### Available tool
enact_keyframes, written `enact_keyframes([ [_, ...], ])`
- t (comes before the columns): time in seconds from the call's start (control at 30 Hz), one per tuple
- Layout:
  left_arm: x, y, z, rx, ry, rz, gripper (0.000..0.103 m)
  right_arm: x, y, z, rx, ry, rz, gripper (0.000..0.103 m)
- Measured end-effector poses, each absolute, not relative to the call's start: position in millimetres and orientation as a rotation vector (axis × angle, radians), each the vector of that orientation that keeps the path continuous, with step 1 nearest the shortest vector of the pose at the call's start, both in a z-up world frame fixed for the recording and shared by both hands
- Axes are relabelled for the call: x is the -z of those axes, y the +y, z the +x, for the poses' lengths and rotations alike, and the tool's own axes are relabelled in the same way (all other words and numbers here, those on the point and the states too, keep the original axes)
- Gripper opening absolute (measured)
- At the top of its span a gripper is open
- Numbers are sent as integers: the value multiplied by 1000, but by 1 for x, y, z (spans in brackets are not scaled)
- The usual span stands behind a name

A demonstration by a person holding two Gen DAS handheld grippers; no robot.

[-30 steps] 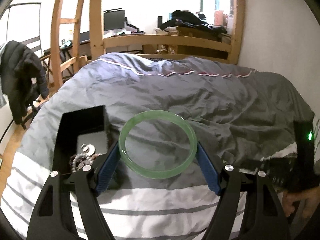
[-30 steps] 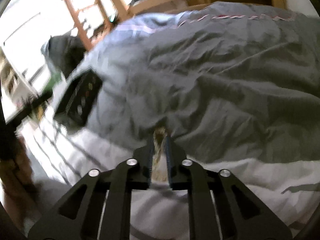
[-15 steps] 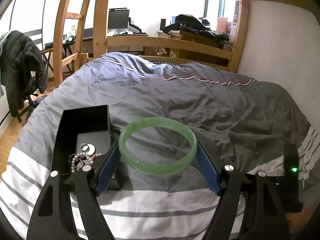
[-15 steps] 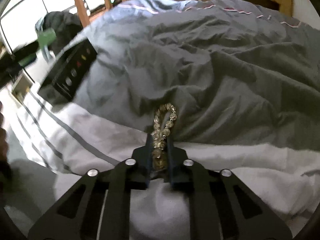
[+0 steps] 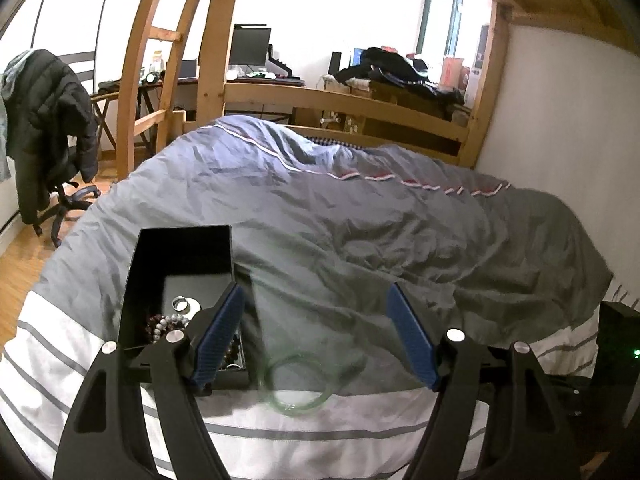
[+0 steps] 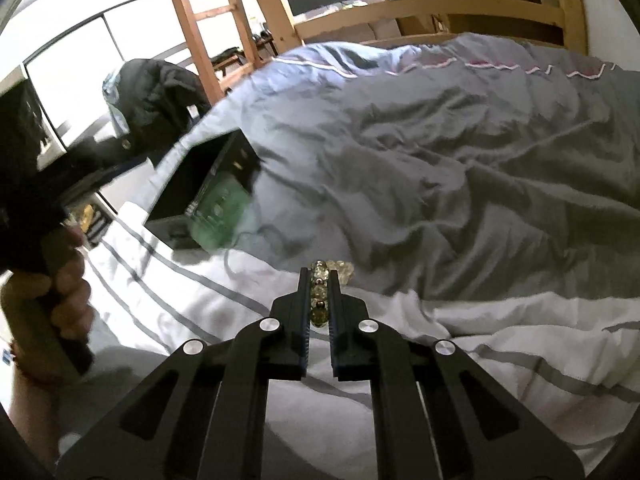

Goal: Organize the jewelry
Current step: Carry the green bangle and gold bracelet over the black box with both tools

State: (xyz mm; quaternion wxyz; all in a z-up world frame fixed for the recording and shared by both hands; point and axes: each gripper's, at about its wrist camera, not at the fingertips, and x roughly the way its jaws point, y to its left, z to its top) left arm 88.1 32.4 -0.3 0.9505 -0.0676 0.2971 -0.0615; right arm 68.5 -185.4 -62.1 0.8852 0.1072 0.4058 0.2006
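The green bangle (image 5: 298, 380) is out of your grip and blurred, low between the spread blue pads of your left gripper (image 5: 316, 336), just right of the black jewelry box (image 5: 176, 256) and over the edge where grey duvet (image 5: 360, 208) meets white sheet; whether it has landed you cannot tell. Treat it as rigid, smooth and likely brittle: it will slide on hard pads, so take it across its outer rim from both sides, gently, and lower it rather than drop it. Your right gripper (image 6: 319, 280) has its jaws pinched on a pale beaded bracelet (image 6: 320, 292), which is limp and light; hold a bead, not the cord. Inside the box lie a ring (image 5: 180, 302) and dark beads (image 5: 166, 322)
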Motion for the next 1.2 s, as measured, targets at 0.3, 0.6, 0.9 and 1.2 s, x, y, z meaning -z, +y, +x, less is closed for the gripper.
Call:
enact_keyframes([
  [0.3,37,43,111,129,774,-170,91,50,-175,67,-423,826,214,9],
  [0.6,95,-29,118,75,896,159,95,67,-175,58,-433,853,220,9],
  [0.9,125,-40,124,24,1006,185,95,82,-201,58,-411,853,308,9],
  [1.2,141,28,148,38,1065,-247,75,92,-208,59,-425,852,369,9],
])
